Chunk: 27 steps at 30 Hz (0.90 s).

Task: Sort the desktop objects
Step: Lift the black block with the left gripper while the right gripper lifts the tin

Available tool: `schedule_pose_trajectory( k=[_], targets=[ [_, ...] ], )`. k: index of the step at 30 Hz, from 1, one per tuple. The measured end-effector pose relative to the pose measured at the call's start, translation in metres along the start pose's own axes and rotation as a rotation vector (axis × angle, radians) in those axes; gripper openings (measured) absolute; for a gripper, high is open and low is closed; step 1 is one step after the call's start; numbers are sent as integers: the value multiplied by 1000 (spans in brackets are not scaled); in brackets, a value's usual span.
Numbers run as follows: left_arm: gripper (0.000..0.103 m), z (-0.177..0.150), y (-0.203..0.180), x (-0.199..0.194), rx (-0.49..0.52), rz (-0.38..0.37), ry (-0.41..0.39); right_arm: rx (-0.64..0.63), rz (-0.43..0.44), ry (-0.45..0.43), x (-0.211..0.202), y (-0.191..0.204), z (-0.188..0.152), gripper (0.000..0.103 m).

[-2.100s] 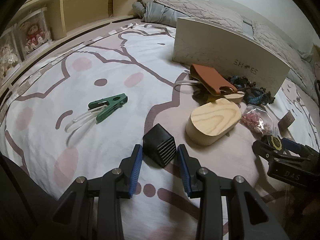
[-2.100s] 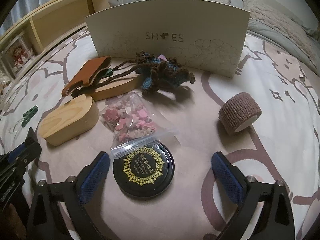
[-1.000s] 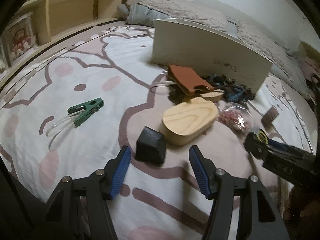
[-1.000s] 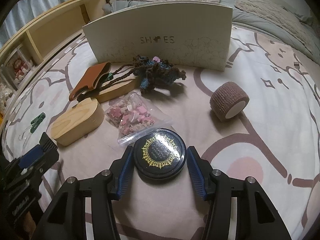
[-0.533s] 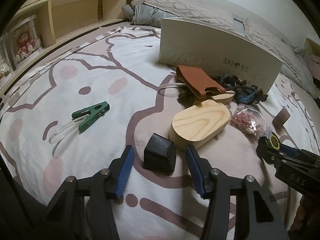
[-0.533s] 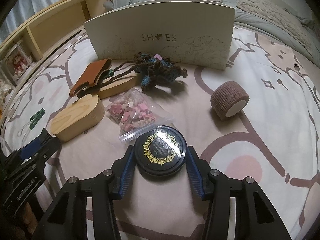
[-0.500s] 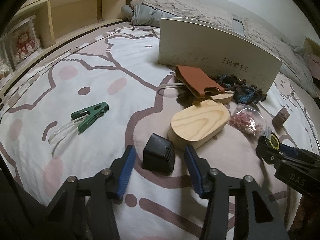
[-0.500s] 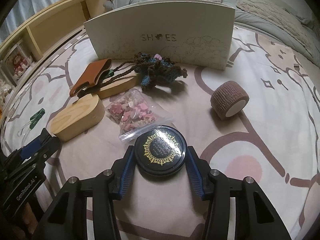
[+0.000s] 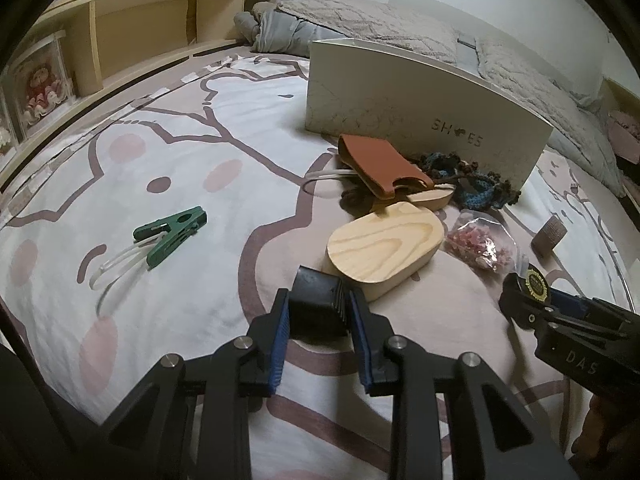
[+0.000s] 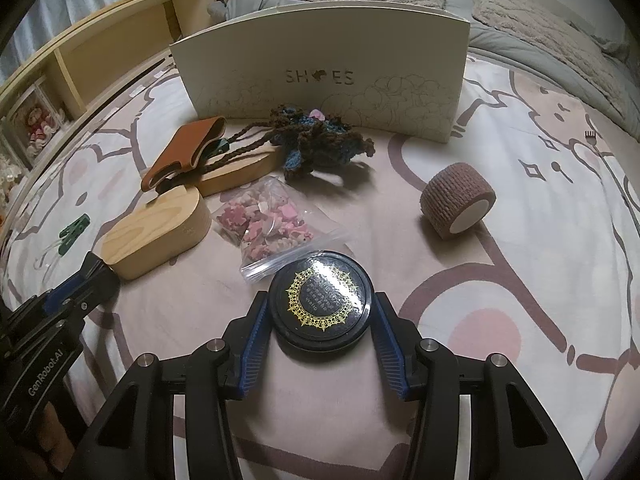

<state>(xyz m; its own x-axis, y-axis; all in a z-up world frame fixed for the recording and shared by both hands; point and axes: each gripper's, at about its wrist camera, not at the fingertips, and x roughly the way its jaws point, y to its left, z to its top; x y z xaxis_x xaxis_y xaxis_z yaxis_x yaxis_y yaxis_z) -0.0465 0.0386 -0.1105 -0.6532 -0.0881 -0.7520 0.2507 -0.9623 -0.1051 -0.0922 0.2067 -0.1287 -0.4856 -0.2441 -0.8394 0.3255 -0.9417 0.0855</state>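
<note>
Crowding the black cube (image 9: 318, 306), a wooden block (image 9: 386, 246) touches it.

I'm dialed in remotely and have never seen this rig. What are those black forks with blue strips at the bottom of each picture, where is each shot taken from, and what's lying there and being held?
There is no robot arm: a person holds a two-finger gripper in each hand, and a fisheye camera on each looks along its fingers. The blue strips are the finger pads.

The left camera shows the left gripper. Its jaws have just been closing and now pinch a small black cube.

The right camera shows the right gripper clamped around a round black tin with gold print.

Both rest on a bed cover. Also there: a wooden oval box, a bag of pink pieces, a brown tape roll, a crochet piece, a brown leather pouch, a green clip and a white shoe box.
</note>
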Motion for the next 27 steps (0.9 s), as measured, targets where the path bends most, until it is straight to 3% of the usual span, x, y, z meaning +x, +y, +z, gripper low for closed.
schedule_pose_trajectory(
  k=[27],
  targets=[
    [29, 0, 2, -7, 3, -8, -5, 55, 19, -84, -23, -4, -2, 51]
  ],
)
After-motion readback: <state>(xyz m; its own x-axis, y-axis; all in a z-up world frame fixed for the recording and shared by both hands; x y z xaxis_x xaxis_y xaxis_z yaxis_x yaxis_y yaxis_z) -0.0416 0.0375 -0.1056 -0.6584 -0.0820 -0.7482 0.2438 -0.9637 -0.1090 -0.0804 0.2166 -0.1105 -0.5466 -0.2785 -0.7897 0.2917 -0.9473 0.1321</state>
